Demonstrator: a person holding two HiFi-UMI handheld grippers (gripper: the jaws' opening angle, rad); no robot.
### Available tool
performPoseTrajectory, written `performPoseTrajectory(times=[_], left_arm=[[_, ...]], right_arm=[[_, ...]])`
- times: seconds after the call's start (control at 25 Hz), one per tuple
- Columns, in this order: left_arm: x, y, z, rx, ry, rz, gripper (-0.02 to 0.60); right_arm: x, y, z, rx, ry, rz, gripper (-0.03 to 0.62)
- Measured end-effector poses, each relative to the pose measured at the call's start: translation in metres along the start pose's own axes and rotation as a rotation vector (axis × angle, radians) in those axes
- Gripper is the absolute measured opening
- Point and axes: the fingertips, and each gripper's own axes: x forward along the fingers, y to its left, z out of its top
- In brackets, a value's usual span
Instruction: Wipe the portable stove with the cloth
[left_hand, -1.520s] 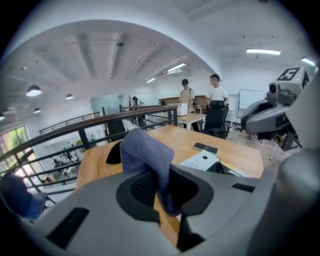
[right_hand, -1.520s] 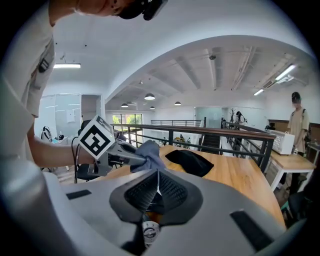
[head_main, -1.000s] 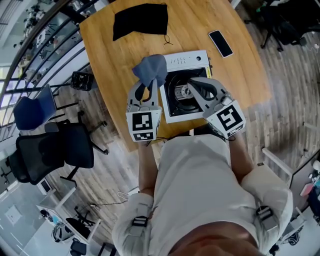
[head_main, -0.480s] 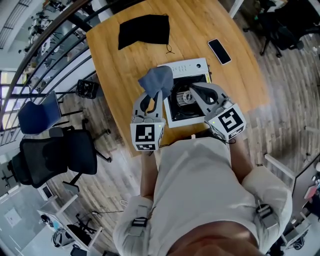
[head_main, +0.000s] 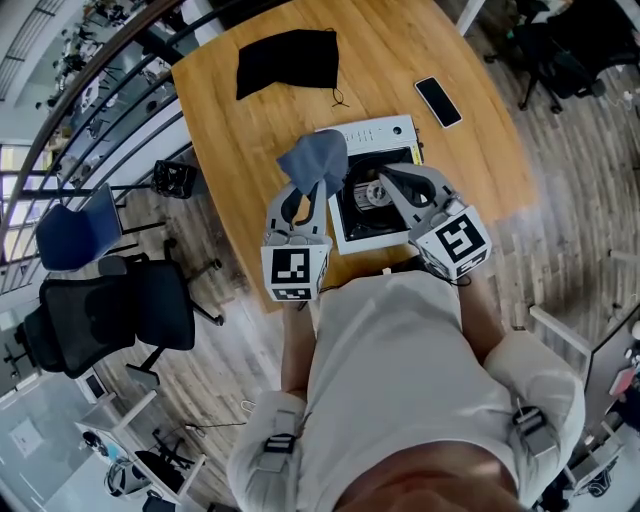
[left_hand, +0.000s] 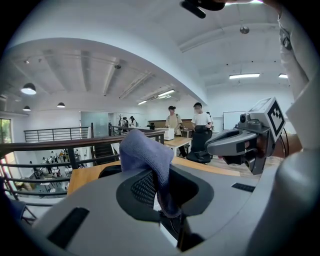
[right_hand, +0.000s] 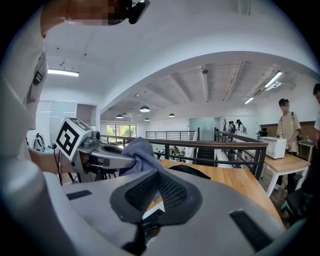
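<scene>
L gripper (head_main: 312, 191): clamped on cloth (head_main: 316, 158). Lower fold is pinched betw. the pads, and the rest is bunched up above the tips.
Cloth: blue-grey, held up at the stove's (head_main: 372, 131) far-left corner as seen from the head view. Contact w/ stove can't be told.
Stove: white and square, set on table (head_main: 400, 50) close to its near edge, right in front of the person (head_main: 390, 400). A dark well w/ burner (head_main: 370, 193) is seen in the middle.
R gripper (head_main: 384, 178): jaws brought together, nothing caught betw. them. Tips are placed over the burner area, just right of the cloth.
Both grippers: held side by side and pointed away from the body, marker cubes nearest the person.
Phone (head_main: 441, 101): laid flat on table, beyond stove's far-right corner, apart from it.
Black fabric (head_main: 288, 62): spread on the far-left part of the table, well apart from stove.
Chairs: black chair (head_main: 110, 310) and blue chair (head_main: 72, 228) seen on the floor left of table.
Background: railing (right_hand: 215, 146) seen past the table edge. People (left_hand: 197, 120) are seen standing at distant desks.
</scene>
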Motion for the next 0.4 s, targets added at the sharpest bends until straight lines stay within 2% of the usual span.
performPoseTrajectory(times=[0.4], left_arm=[[0.0028,0.0005,-0.0047,-0.006,0.007,-0.007,0.055]], right_arm=[[-0.0003,-0.0032,-0.0037,0.015,0.0,-0.011,0.021]])
